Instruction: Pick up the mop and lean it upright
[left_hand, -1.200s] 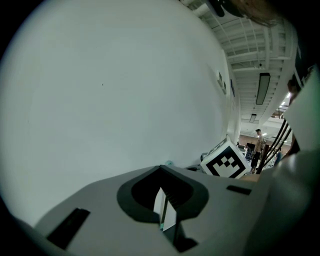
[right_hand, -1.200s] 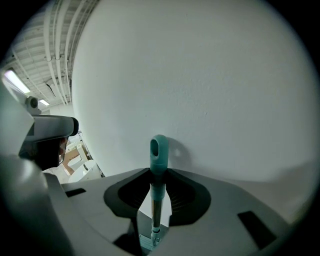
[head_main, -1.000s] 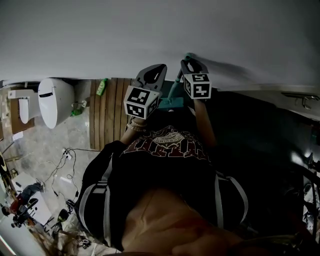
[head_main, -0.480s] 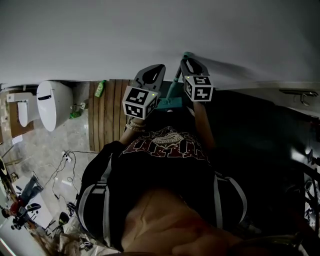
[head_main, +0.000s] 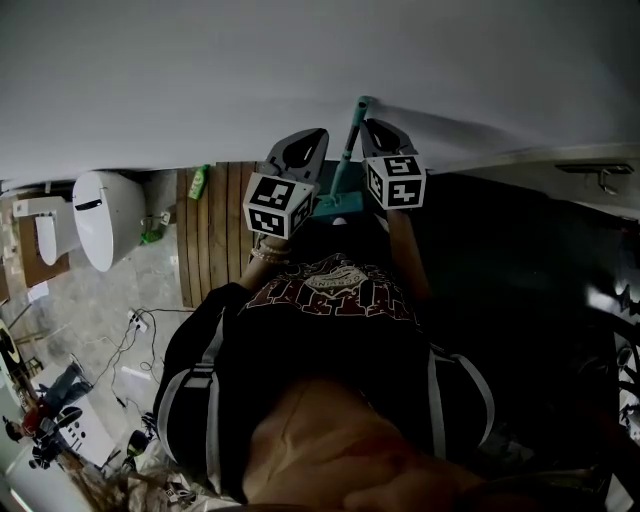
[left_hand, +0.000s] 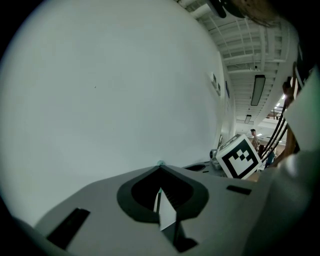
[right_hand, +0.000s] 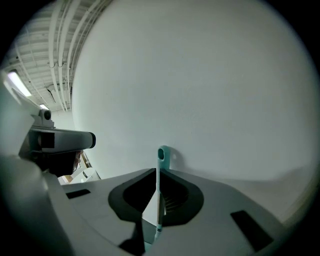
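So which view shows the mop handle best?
The right gripper view: the mop handle runs between the jaws of the right gripper. The head view shows it small; the left gripper view only a teal tip.

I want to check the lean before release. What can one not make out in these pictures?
- Mop head: head view, partly hidden behind the left cube and right cube; footing unclear.
- Mop handle and wall: right gripper view, contact at the tip too fine to tell.
- Green bottle: head view, too small to identify.
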